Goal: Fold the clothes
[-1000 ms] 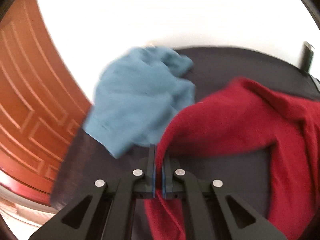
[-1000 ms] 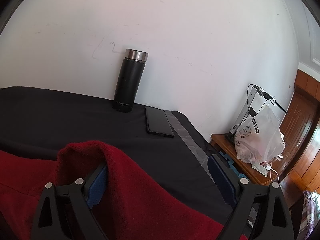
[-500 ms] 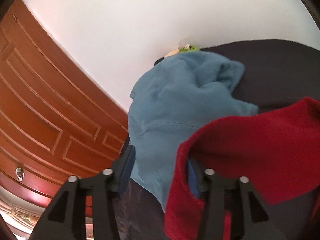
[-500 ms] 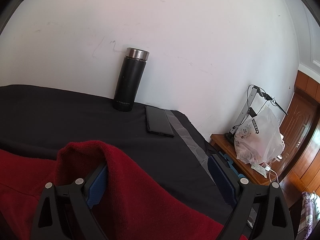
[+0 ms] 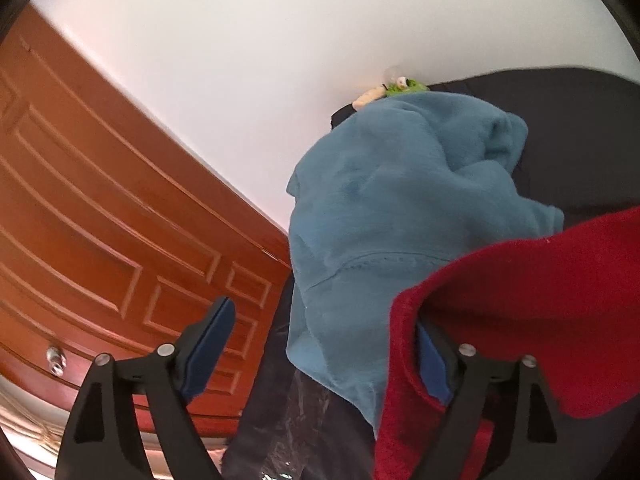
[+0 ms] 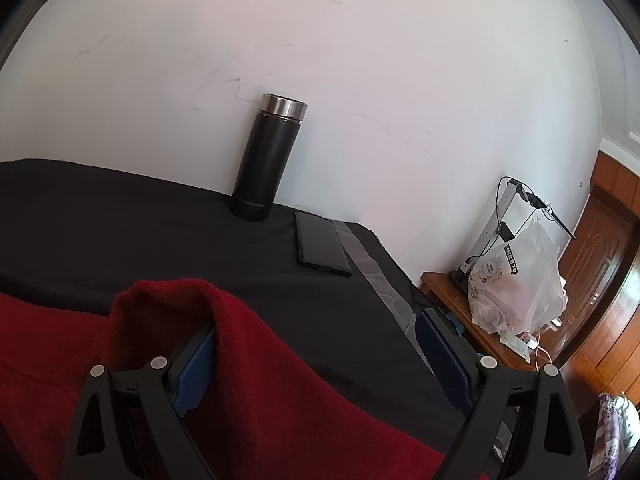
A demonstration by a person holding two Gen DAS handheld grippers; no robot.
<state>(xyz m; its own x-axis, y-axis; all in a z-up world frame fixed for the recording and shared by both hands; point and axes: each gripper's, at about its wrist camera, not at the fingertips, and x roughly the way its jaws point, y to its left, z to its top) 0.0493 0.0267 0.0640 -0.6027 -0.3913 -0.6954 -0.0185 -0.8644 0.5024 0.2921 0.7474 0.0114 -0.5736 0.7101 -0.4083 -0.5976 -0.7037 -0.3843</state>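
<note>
As our left claw (image 5: 324, 344) opens, the red cloth (image 5: 520, 300) drapes its right finger; the right claw (image 6: 316, 364) gapes beside it.

Home bedroom: panelled wooden doors (image 5: 100, 240), cloth-covered table (image 6: 120, 232), flask (image 6: 266, 160).

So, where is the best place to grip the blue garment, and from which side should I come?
Probably its low hanging edge, nearest the left hand-held gripper, approached straight ahead. The blue garment is bunched higher up; this edge looks thin and free.
</note>
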